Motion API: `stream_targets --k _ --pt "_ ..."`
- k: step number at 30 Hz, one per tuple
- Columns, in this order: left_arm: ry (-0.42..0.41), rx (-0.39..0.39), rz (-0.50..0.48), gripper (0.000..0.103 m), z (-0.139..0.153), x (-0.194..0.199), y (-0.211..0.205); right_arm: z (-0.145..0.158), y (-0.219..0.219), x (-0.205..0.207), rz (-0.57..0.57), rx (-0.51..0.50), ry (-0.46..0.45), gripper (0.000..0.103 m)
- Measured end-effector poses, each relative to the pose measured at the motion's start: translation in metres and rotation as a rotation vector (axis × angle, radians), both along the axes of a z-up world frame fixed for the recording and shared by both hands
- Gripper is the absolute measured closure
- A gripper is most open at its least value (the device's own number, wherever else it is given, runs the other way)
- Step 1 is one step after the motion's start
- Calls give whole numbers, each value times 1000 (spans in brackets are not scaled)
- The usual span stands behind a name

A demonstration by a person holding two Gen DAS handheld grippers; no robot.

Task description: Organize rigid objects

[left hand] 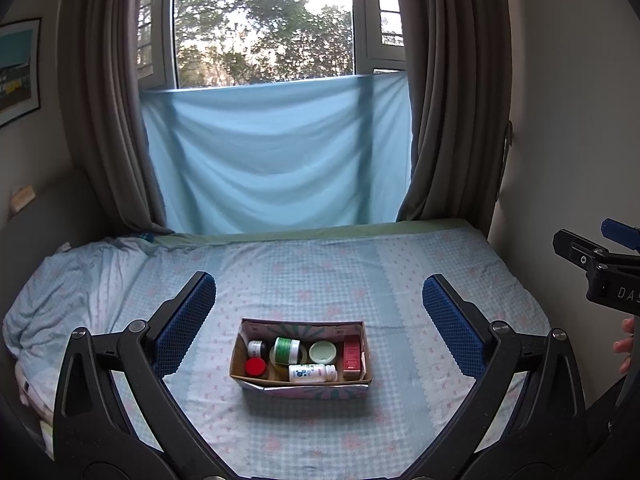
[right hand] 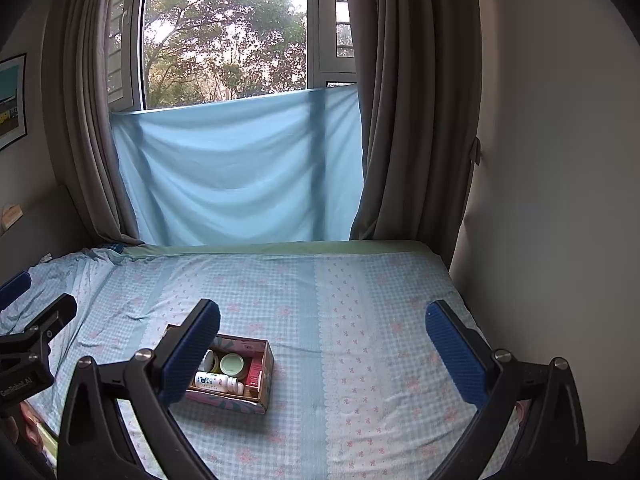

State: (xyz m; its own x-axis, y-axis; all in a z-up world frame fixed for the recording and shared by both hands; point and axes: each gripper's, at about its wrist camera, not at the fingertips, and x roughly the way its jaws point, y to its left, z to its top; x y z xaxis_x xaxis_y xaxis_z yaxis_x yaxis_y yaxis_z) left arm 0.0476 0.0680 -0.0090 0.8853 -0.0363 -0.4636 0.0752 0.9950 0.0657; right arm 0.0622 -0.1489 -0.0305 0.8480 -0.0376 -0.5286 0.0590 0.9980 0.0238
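**Both grippers spread, box packed on the bed**

Left gripper (left hand: 319,322) is closest to its lens: blue-padded fingers (left hand: 185,322) wide apart, nothing between them, held above the bed (left hand: 400,272). Right gripper (right hand: 322,354) same story, pads spread, empty; in its own view the left-side pad overlaps the near-left end of the box (right hand: 262,374).

Cardboard box (left hand: 301,383) sits open-topped on the checked floral sheet, centred between the left gripper's fingers. Long axis runs left-right across the left wrist view; from the right wrist view it angles slightly, the right end nearer.

Contents, left wrist view:
- white bottle (left hand: 312,372) lying on its side along the box's long axis, cap pointing right, against the near wall
- red carton (left hand: 352,354) at the right end, long axis running front-to-back
- green-lidded jar (left hand: 287,349) mid-box, tilted
- pale green round lid (left hand: 324,352) just right of it, face up
- red-capped jar (left hand: 256,367) near-left corner, upright
- dark jar (left hand: 258,347) behind it

Right gripper's body (left hand: 604,270) shows at the right edge of that view, with fingertips of a hand (left hand: 625,346) below it. Behind the bed: blue cloth (left hand: 276,156) across the lower window, grey curtains (left hand: 448,92) either side.
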Motion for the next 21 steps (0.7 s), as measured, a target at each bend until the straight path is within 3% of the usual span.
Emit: stream_targets --k 21 --pt "-69 15 8 0 7 1 -3 1 1 6 -7 0 -8 1"
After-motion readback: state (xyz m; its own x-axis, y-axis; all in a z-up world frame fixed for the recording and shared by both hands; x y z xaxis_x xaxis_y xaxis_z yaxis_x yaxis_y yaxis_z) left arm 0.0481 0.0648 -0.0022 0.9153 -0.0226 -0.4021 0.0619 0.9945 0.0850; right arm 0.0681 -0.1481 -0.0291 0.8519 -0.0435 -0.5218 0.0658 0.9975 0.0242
